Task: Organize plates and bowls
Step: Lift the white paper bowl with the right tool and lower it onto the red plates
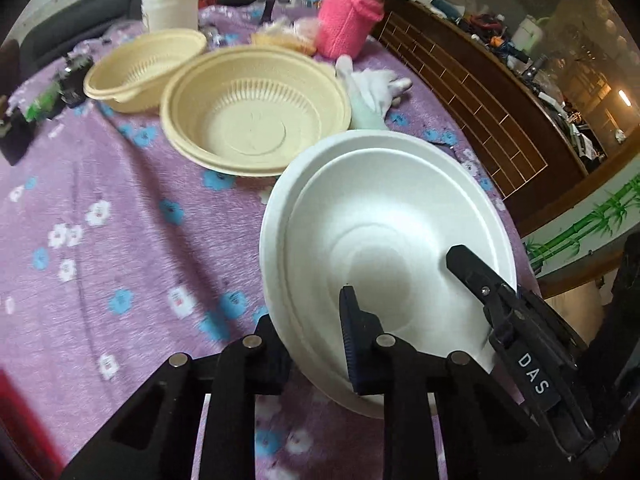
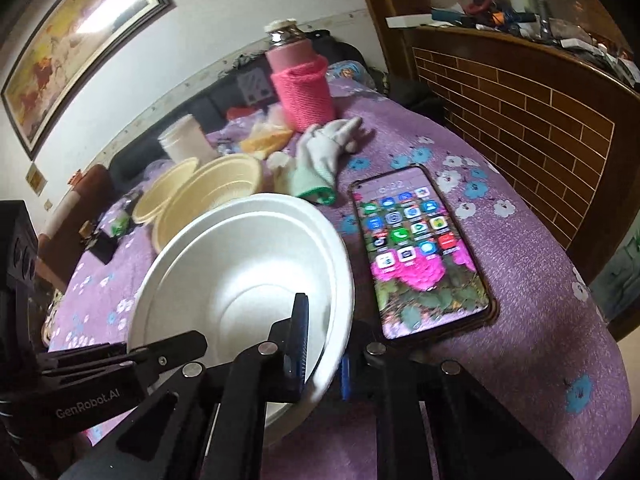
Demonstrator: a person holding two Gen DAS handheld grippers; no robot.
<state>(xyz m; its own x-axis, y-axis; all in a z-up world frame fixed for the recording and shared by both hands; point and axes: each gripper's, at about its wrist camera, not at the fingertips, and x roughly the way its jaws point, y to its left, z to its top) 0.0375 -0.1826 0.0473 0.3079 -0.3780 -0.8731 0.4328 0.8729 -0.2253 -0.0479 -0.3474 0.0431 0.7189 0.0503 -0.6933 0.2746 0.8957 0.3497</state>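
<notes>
White bowl (image 1: 384, 240) near tabletop (image 1: 100, 200) edge, tilted, rim pinched on both near sides. Left gripper (image 1: 310, 344) jaws narrow on the left rim, one finger inside, one outside. Right gripper (image 2: 324, 344) same on the right rim, inner finger in the bowl, outer one half hidden under the rim. Looks like two nested white bowls, hard to confirm. Two beige bowls (image 1: 256, 112) beyond, one overlapping the other; phone (image 2: 420, 256) just beside the white bowl on the right. Likely step: carry white bowl to the beige ones. Keep both grips level, lift together, avoid twisting the thin rim. Steer left, away from the phone. Lower centred, release only once seated.
</notes>
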